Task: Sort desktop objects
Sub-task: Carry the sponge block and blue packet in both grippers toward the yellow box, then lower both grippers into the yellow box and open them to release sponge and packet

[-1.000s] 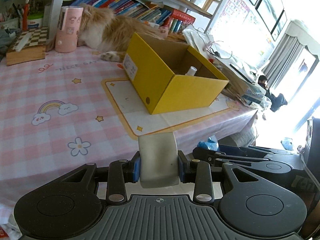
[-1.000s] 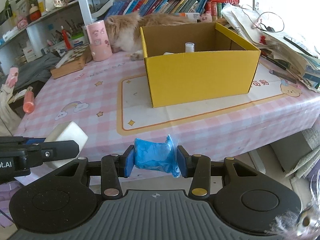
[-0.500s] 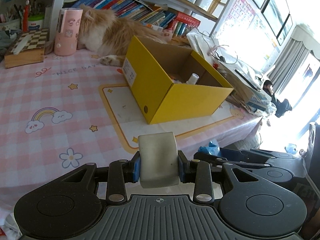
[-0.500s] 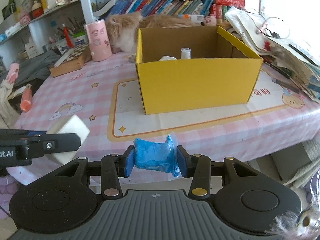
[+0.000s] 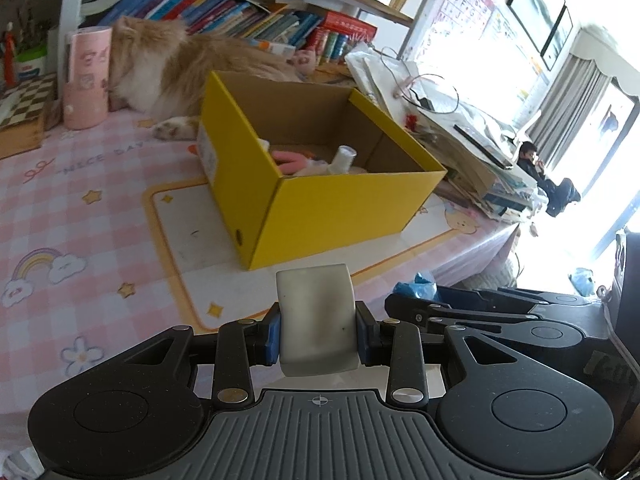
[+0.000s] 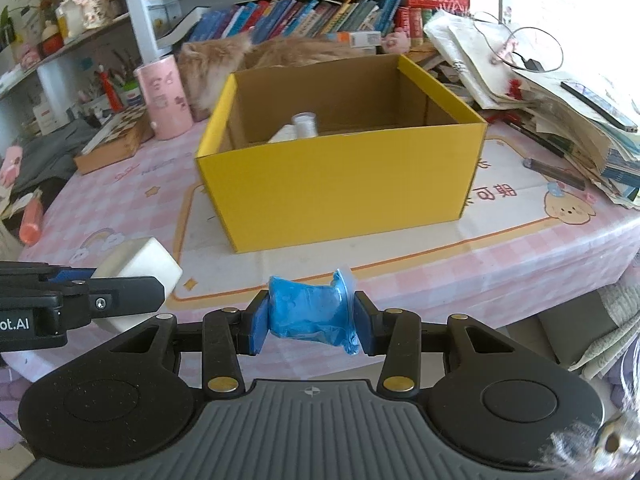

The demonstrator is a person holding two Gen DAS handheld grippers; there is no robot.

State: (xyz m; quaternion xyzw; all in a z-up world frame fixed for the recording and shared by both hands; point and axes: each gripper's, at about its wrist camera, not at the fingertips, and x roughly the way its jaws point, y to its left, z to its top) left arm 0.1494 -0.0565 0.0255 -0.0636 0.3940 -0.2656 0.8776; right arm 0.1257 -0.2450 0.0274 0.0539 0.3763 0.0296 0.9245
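Observation:
My left gripper (image 5: 317, 330) is shut on a white rectangular block (image 5: 316, 312), held above the near part of the pink table. My right gripper (image 6: 310, 322) is shut on a crumpled blue packet (image 6: 310, 312). An open yellow cardboard box (image 6: 340, 184) stands ahead on the table mat, its near wall facing both grippers. Inside the yellow box (image 5: 340, 208) lie a small white bottle (image 5: 342, 160), a pink item (image 5: 290, 160) and other white things. The right wrist view also has the white block (image 6: 138, 264) and the left gripper at the lower left.
An orange cat (image 5: 172, 76) lies behind the box. A pink tube holder (image 5: 86, 80) and a chequered wooden case (image 5: 20, 112) stand at the back left. Stacked papers and books (image 6: 552, 112) crowd the right side. A bookshelf (image 6: 320, 16) runs along the back.
Both grippers have moved forward toward the yellow box, which now looks larger and shows more of its inside. Each still holds the same thing.

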